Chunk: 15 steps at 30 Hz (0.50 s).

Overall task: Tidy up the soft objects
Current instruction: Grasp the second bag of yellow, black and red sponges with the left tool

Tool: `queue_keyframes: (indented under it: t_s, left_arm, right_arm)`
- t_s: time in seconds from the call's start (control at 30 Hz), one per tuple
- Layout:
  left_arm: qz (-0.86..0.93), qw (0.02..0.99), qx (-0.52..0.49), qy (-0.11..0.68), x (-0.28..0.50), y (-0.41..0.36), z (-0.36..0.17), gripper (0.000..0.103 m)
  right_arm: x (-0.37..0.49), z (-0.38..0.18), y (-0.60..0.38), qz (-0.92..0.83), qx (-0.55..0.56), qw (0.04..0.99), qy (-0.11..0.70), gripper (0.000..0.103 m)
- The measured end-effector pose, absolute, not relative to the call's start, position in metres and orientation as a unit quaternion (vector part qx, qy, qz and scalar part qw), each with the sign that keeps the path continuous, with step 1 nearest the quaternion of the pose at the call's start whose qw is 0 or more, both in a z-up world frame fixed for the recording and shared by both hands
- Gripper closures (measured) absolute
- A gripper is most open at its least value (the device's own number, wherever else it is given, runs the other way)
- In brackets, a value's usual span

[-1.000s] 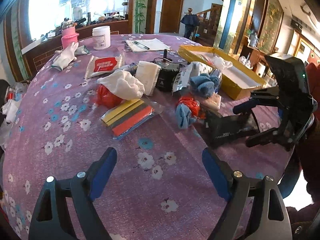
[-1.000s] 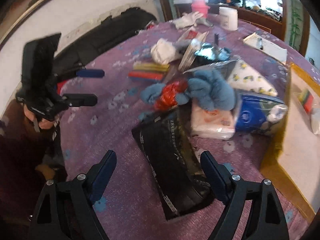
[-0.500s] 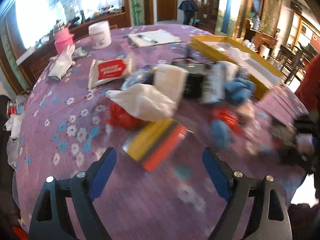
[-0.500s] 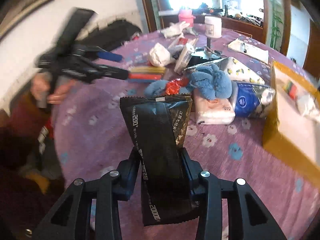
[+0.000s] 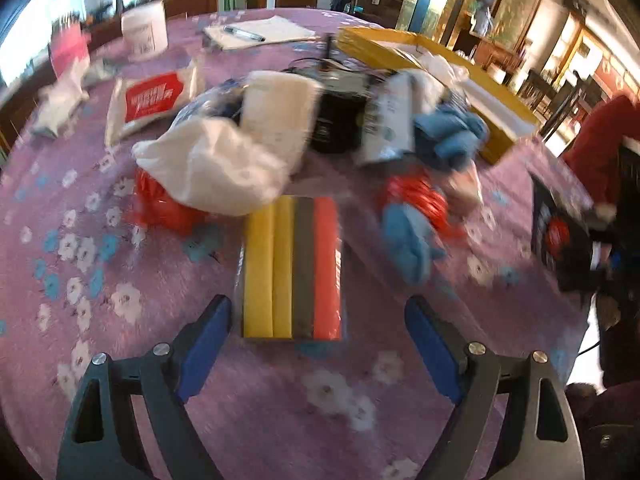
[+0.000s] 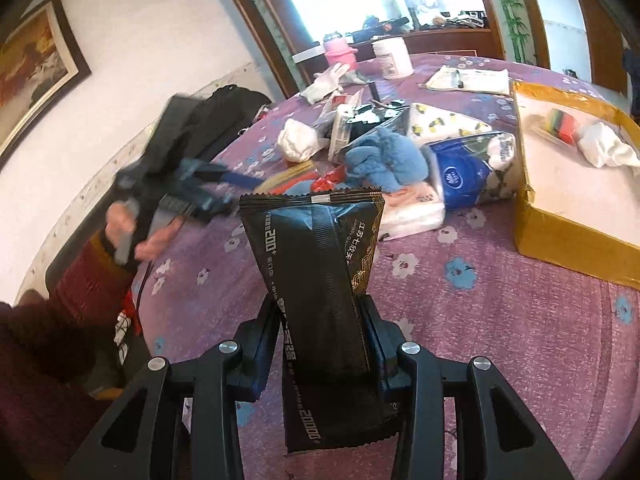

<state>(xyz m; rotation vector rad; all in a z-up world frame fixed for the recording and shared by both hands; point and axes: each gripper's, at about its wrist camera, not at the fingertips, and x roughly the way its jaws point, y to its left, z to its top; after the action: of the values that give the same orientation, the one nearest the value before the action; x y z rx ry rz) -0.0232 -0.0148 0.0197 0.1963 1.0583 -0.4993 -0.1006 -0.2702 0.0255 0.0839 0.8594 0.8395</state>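
Note:
My right gripper [image 6: 320,320] is shut on a long black foil packet [image 6: 316,264] and holds it upright off the purple flowered tablecloth [image 6: 500,320]. The same packet [image 5: 560,232] shows blurred at the right edge of the left wrist view. My left gripper [image 5: 316,316] stands open, pointing steeply down, just short of a clear pack of yellow, grey and red sponge strips [image 5: 294,268]. Behind that pack lie a white cloth [image 5: 212,168], a red bundle [image 5: 416,196] and blue fluffy cloths [image 5: 452,140]. A hand [image 6: 132,232] carries the left gripper [image 6: 224,188] over the pile.
An open yellow cardboard box [image 6: 560,232] at the right holds a white cloth [image 6: 604,144] and a coloured pack. Tissue packs [image 6: 464,172], a wipes pack [image 5: 154,96], a white tub [image 5: 144,30], a pink cup [image 6: 340,50] and a notepad [image 5: 260,32] crowd the table's far side.
My right gripper closed on the black packet and lifted it from the table. My left gripper moved left and down toward the sponge strip pack, which now lies close before its fingers.

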Motion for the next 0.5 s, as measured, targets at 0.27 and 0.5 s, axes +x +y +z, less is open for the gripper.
queue_keyframes:
  t_s: [0.27, 0.5]
  left_arm:
    - [-0.15, 0.839, 0.098, 0.513, -0.005, -0.025, 0.011, 0.016]
    - [-0.121, 0.863, 0.064, 0.487, -0.012, -0.019, 0.016, 0.056]
  right_arm:
    - [-0.09, 0.026, -0.269, 0.375, 0.042, 0.832, 0.407, 0.06]
    - [-0.087, 0.021, -0.262, 0.357, 0.028, 0.835, 0.418, 0.06]
